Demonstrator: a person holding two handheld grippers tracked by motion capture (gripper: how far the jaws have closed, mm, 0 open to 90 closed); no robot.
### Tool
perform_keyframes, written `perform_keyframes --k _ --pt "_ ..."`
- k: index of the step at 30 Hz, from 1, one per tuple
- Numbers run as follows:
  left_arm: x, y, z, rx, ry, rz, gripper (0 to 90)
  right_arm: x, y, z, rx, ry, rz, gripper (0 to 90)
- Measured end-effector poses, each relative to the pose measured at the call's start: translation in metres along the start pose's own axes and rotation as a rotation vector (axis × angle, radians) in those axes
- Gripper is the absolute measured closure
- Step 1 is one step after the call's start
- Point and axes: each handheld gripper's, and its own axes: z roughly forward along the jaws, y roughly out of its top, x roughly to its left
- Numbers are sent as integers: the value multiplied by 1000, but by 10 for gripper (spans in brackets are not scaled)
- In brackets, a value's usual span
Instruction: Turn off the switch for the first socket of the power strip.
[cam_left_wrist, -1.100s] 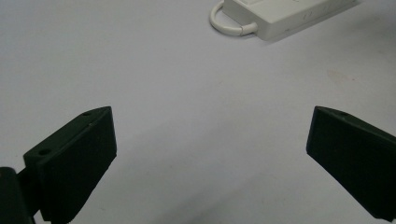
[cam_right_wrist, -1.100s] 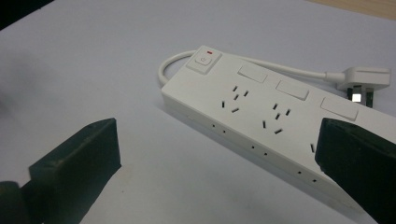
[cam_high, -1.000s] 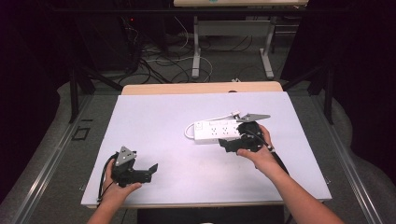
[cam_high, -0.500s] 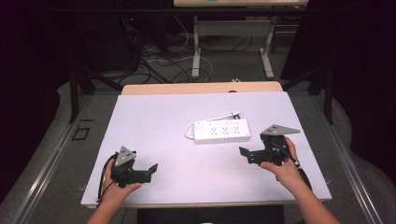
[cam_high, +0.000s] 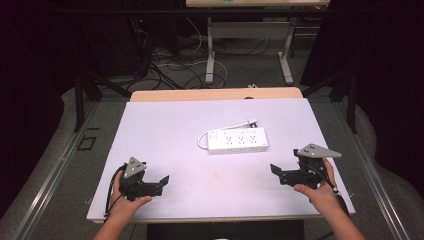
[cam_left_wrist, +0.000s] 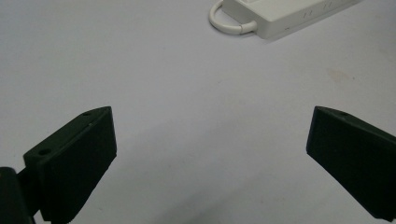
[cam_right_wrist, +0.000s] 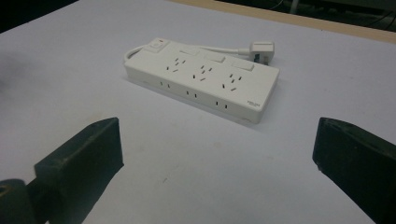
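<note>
A white power strip (cam_high: 237, 141) lies flat near the middle of the white table (cam_high: 165, 130), its short cord looped round to a plug (cam_high: 252, 120) behind it. My left gripper (cam_high: 161, 181) rests open at the front left, jaws pointing right. My right gripper (cam_high: 276, 173) is held open at the front right, jaws pointing left, well apart from the strip. In the left gripper view the jaws (cam_left_wrist: 212, 119) stand wide over bare table, with the strip (cam_left_wrist: 289, 14) at the top edge. The right gripper view has the strip (cam_right_wrist: 203, 81) and plug (cam_right_wrist: 261, 48) ahead of the open jaws (cam_right_wrist: 217, 128).
A wooden strip (cam_high: 215, 94) edges the table's far side. Beyond it on the floor are desk legs (cam_high: 211, 55) and tangled cables (cam_high: 165, 65). Dark curtains close in both sides.
My right gripper has drawn back from the power strip to the table's front right, leaving the strip lying free. The left gripper has stayed where it was.
</note>
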Motion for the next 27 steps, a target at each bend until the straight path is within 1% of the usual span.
perform_keyframes --k 5,7,10,14,19,20,22,24,25,27 --pt "1 0 0 2 -1 -2 19 -3 -13 4 10 -12 15 11" --pt "1 0 1 4 3 3 19 -5 -18 7 3 -26 6 11" --pt "1 0 0 10 -6 1 19 -9 -24 9 -4 -47 -1 11" --pt "1 0 0 8 -3 5 19 -15 -31 10 -23 -68 32 10" --pt "1 0 0 9 -3 5 19 -23 -40 11 -26 -91 46 10" --pt "1 0 0 8 -3 6 19 -24 -41 12 -20 -89 63 10" --pt "0 1 0 8 -7 8 19 -28 -44 14 -14 -105 56 10" --pt "1 1 0 6 -8 9 19 -29 -46 16 -9 -122 69 11" --pt "1 1 0 6 -8 9 19 -32 -47 16 -3 -118 68 11" --pt "1 1 0 7 -6 6 19 -34 -49 18 1 -124 82 11"
